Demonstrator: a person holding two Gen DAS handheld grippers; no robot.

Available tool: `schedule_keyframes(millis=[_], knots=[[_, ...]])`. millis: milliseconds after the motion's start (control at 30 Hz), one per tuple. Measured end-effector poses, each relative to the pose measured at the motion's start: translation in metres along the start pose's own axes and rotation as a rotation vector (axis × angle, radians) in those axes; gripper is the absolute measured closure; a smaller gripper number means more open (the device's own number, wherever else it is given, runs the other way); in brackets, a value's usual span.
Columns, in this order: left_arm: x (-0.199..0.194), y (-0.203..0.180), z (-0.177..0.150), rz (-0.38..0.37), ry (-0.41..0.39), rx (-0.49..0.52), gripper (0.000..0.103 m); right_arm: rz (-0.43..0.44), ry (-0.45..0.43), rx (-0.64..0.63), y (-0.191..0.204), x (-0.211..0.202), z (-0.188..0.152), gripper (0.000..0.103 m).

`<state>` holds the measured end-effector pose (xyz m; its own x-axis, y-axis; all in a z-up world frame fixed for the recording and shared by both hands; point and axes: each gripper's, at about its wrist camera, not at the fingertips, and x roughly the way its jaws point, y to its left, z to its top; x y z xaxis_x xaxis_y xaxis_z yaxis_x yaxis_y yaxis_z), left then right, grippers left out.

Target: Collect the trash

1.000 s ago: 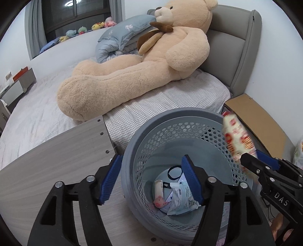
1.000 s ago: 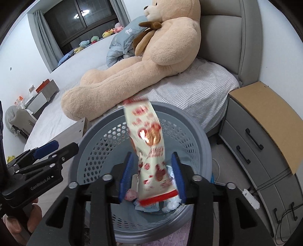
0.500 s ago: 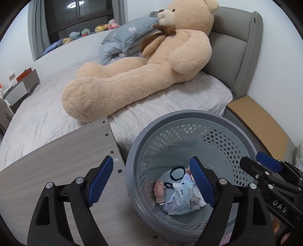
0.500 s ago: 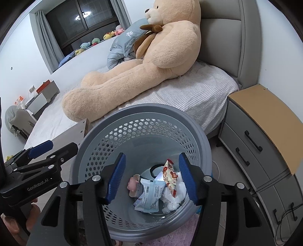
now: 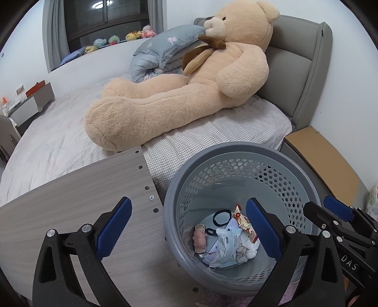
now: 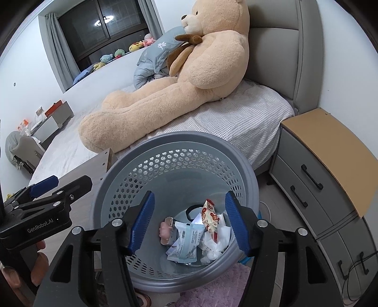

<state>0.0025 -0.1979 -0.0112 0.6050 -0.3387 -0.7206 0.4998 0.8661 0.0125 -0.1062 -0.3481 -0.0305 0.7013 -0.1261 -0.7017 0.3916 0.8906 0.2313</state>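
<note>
Both tongs, left (image 5: 186,226) and right (image 6: 189,222), are held wide open and empty above the bin (image 6: 245,170). The trash (image 6: 189,238) lies at its bottom. Before leaving, the tabletop (image 5: 70,200) and bed (image 5: 212,132) beyond should be scanned for leftover scraps.

Bed (image 5: 59,132) with white checked sheet, giant tan teddy bear (image 5: 189,94) lying against its grey padded headboard (image 5: 304,70), grey nightstand (image 6: 326,170) beside the bed, dark curtained window (image 5: 106,21) beyond, white walls, pink rug (image 6: 217,292) underfoot
</note>
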Motion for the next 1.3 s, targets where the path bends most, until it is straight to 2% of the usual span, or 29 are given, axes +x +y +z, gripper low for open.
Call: schedule_keyframes(millis=[567, 700, 1300], knots=[[-0.0069, -0.0021, -0.0013, 0.010, -0.011, 0.012, 0.006, -0.001, -0.012, 0.009, 0.0016, -0.0072, -0.0018, 0.043], [-0.0085, -0.0015, -0.0032, -0.007, -0.006, 0.012, 0.006, 0.001, -0.012, 0.007, 0.0016, -0.0074, -0.0021, 0.043], [-0.0076, -0.0062, -0.0039, 0.021, -0.002, 0.037, 0.006, 0.005, -0.007, 0.013, 0.0020, -0.0083, -0.0045, 0.043]])
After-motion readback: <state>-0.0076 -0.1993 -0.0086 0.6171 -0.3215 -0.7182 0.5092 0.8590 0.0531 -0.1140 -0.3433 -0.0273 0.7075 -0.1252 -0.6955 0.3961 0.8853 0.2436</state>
